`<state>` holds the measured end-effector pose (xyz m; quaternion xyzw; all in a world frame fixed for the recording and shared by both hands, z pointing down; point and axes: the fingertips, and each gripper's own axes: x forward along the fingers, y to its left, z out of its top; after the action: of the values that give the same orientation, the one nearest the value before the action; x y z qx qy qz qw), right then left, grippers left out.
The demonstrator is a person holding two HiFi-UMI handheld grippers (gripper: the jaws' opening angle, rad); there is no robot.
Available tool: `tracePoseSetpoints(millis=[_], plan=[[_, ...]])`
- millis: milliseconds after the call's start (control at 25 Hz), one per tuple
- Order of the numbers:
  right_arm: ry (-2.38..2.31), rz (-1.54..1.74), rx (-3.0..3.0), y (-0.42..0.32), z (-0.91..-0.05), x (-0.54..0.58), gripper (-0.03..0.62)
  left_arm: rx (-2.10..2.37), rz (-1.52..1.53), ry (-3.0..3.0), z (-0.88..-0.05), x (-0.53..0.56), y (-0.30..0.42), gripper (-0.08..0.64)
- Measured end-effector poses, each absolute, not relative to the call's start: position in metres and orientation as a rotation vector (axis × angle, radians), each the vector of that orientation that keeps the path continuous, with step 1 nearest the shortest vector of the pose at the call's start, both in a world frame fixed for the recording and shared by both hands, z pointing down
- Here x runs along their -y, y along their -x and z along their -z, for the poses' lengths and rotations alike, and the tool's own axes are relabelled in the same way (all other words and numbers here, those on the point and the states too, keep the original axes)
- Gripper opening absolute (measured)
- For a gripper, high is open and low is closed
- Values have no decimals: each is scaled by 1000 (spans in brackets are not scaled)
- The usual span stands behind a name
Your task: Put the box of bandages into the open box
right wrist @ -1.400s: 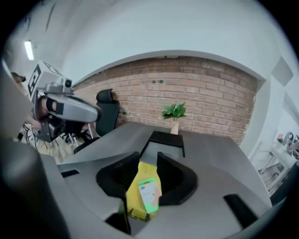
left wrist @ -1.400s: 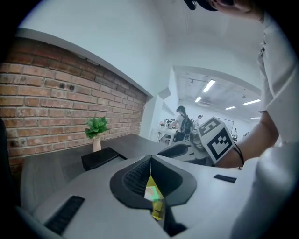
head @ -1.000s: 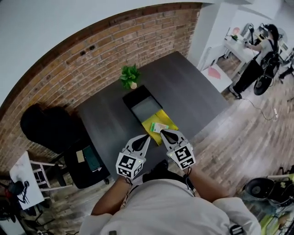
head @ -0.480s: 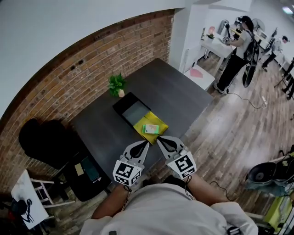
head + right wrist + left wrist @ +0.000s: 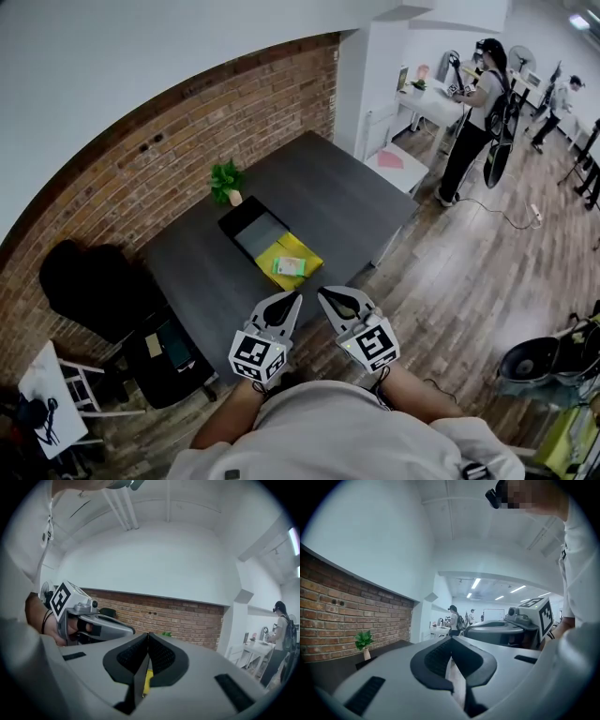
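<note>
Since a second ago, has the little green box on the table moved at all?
No. The bandage box still lies on the yellow sheet, beside the open black box; only the view shifted.

A dark rectangular desk stands with one long edge against the brick wall, most of its top bare. A small potted plant stands near the middle of that wall-side edge. Just beside it, toward the person, lies a black open box, and a yellow sheet lies flat against the box's near side, reaching close to the desk's near edge.
</note>
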<state>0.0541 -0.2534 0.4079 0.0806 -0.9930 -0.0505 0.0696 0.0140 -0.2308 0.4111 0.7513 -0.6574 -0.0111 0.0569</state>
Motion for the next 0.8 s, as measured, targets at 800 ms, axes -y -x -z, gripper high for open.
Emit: tracePoseSetpoints(millis=[800], plan=[[-200,131,3060,-140,-400,180,21,2097,-75,-2271,-393,134,-89,18]])
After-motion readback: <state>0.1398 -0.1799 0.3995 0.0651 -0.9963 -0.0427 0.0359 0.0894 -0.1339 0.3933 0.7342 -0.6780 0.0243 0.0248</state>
